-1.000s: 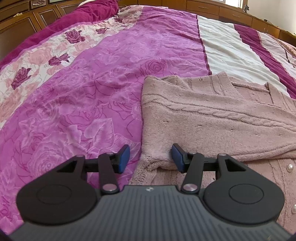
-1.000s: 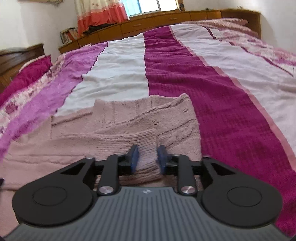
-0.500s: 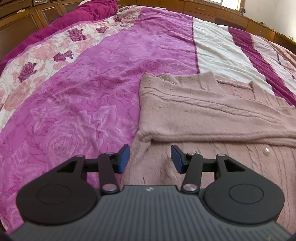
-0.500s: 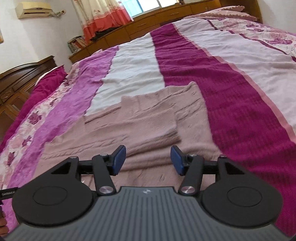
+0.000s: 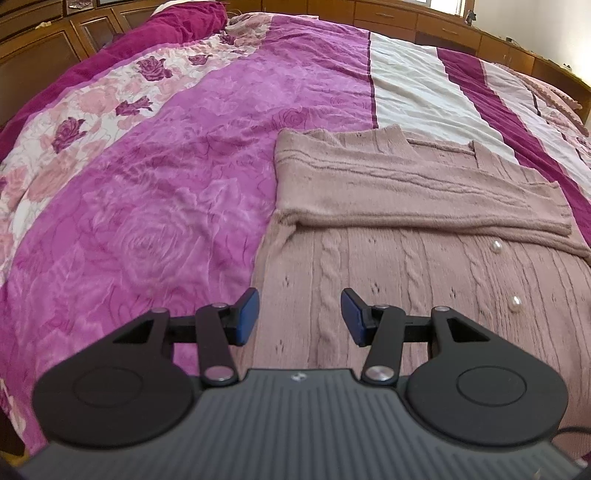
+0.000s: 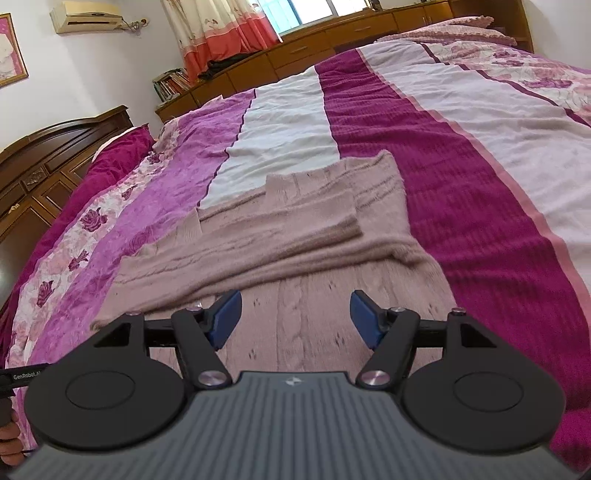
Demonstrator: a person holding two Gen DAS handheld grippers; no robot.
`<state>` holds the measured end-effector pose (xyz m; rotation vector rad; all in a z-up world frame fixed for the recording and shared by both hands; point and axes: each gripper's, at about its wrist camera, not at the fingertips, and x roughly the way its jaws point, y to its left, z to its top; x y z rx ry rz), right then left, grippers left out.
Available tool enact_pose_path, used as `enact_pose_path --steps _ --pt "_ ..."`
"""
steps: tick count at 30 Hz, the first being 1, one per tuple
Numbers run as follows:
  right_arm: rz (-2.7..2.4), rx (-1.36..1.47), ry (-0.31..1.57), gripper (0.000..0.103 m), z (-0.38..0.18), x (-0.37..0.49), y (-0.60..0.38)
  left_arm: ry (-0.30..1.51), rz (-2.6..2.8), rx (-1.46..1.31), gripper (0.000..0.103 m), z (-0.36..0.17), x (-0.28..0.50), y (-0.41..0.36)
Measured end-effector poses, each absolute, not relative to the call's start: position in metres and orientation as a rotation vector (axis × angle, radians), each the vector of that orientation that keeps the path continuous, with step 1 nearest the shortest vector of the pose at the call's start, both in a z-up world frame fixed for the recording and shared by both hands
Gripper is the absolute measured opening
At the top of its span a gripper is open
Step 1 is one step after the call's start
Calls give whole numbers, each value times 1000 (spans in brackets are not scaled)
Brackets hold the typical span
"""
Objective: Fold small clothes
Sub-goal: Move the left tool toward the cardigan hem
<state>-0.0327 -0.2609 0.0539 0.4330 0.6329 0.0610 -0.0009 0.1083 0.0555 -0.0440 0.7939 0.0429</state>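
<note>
Both grippers are pulling back from the folded sleeves, the right gripper (image 6: 295, 317) now spread wide after letting the cuff go. Ahead of the fingers, the bedspread (image 5: 177, 206) is carrying the pink cardigan (image 5: 406, 266), sleeves folded across its body. The left gripper (image 5: 299, 315) is hovering wide open over its hem, holding nothing.

My left wrist camera sits low over the bed (image 5: 155, 206), close above the near left part of the pink cardigan (image 5: 388, 266), facing along its spread jaws toward wooden cabinets (image 5: 55, 48). My right wrist camera hovers just as near over the cardigan's (image 6: 295, 236) right part, facing the curtained window (image 6: 221, 29). Both share the folded sleeve and striped bedspread, though probably not each other.
</note>
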Motion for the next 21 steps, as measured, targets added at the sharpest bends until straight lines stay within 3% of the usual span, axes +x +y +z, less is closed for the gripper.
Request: enact_pose_path --steps 21 --pt "41 438 698 73 37 -86 -273 839 57 7 51 36 -53 110"
